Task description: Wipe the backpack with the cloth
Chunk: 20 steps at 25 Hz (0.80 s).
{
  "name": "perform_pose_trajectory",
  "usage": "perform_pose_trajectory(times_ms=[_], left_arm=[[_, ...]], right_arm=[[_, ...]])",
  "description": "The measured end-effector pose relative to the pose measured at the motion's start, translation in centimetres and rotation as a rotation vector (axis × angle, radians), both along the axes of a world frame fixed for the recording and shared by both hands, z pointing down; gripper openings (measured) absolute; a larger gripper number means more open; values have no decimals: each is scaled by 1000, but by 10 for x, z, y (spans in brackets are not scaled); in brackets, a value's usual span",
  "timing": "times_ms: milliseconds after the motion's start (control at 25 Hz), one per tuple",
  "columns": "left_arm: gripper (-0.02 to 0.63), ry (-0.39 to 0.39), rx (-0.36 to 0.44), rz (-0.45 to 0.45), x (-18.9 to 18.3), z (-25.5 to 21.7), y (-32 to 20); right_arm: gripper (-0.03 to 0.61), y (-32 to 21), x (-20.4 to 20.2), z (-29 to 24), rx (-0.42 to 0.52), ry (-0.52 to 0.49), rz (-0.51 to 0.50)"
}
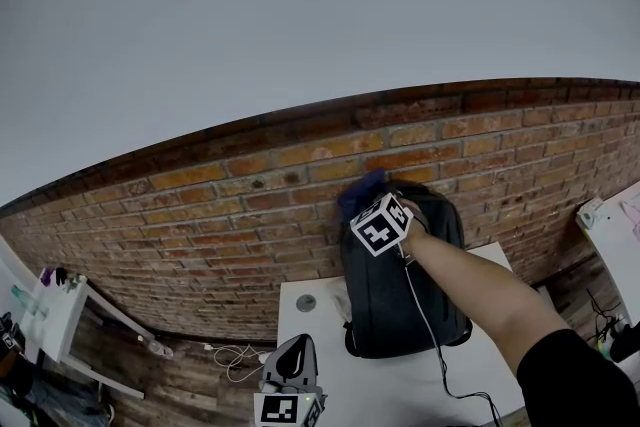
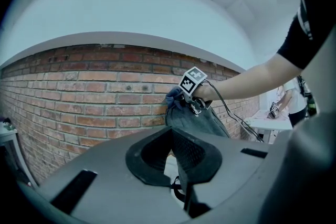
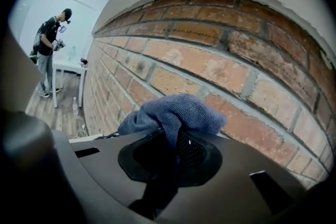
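Right gripper (image 3: 173,153) on fuzzy blue cloth (image 3: 176,112)

We see a dusty-blue cloth (image 3: 173,113) in the right tongs (image 3: 170,155), which are blk w/ a mesh texture. Backpack (image 1: 400,295): dark charcoal, nearly blk. Marker cube (image 1: 381,224): white w/ blk squares. Brick wall (image 1: 200,215): red-orange bricks, grey mortar lines; pale grey plaster (image 1: 300,15) above. Desk (image 1: 400,385): white. Sleeve (image 1: 575,375): blk.

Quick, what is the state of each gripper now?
Left gripper: closed, holding nothing.
Right gripper: closed on the cloth, at the top of the backpack.
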<state>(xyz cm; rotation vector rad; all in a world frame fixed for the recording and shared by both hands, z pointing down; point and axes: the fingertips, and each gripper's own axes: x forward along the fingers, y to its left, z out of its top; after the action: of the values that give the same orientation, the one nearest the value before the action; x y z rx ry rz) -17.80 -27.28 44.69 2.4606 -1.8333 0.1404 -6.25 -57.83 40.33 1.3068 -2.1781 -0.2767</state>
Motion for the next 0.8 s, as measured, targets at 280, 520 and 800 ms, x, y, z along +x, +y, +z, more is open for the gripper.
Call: perform_pose_trajectory(times_ms=[280,520,800], left_arm=[[-11,-11,-4,54,20,0,-7],[-11,-10,14,114,41,-1,-14],[-11,-21,-4,148,57,2,-20]], right_arm=[[49,-8,63,-10,8,-13,81],[49,-16,130,-6,-2,-71,188],[48,-17,195,10,3,-127,255]])
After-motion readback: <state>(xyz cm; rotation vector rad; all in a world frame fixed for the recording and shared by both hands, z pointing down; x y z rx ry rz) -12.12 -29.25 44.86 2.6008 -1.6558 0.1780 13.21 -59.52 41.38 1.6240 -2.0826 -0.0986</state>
